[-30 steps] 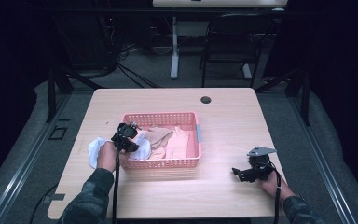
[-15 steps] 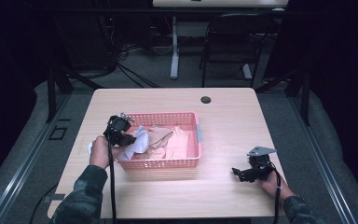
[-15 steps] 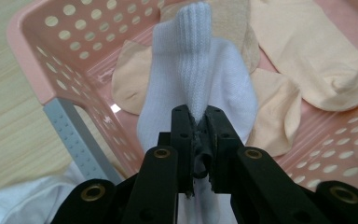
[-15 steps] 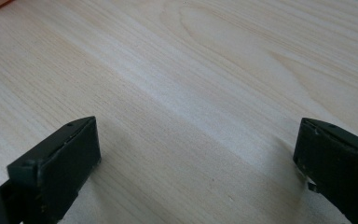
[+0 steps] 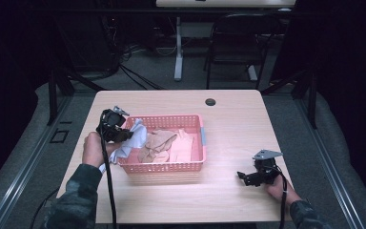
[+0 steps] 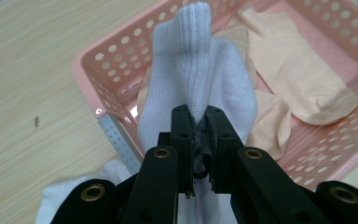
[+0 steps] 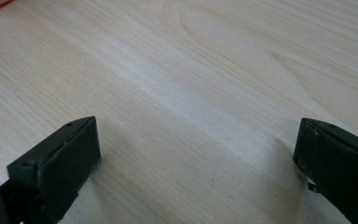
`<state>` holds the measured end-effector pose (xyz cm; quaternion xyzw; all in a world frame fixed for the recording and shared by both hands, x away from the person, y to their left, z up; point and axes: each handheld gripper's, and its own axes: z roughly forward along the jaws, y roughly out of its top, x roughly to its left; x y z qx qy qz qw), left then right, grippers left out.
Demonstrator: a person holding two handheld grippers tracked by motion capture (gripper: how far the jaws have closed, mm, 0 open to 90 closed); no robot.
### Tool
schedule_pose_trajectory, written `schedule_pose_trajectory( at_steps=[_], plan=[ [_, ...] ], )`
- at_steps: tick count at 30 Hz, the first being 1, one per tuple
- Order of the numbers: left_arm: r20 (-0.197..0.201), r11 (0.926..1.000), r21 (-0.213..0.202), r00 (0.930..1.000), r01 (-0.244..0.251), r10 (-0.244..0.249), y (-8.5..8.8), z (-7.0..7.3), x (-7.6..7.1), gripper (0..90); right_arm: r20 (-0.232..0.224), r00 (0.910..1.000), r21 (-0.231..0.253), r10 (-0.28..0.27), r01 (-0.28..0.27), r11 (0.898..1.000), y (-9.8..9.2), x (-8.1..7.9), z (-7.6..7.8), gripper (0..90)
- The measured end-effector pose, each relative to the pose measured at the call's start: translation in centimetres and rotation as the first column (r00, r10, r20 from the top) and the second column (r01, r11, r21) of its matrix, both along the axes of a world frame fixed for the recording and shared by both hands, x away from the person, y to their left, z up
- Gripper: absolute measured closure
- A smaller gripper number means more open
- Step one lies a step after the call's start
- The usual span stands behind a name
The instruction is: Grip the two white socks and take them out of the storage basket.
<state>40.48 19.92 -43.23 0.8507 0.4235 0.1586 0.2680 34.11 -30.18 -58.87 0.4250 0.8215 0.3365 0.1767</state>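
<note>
Pinching a white sock (image 6: 193, 79) between jaws closed tight on the fabric, the left gripper (image 6: 196, 122) holds it over the left end of the pink basket (image 5: 181, 166), the sock draping across the rim (its lower end hangs outside, towards the hand). The right gripper (image 7: 196, 154) sits low over bare worktop (image 5: 238, 119) at the right, well apart from the basket, jaws spread wide with nothing between them. Counted: one basket, one white sock, and peach socks (image 6: 286, 70) inside the basket, at least two, too bunched for a sure count.
</note>
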Motion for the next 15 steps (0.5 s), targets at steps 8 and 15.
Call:
schedule_pose_trajectory(
  at_steps=[8,15],
  plan=[
    [0.033,0.9997,-0.009,0.9992,-0.022,0.023,1.5,1.6,-0.7,83.1,0.000,1.0000,0.000,-0.001,0.001,1.000,0.0,0.0,0.0,0.0],
    [0.034,0.9983,0.007,0.9978,-0.057,0.057,3.6,2.1,-1.1,83.1,0.000,1.0000,0.000,-0.001,0.001,1.000,0.0,0.0,0.0,0.0]
  ],
)
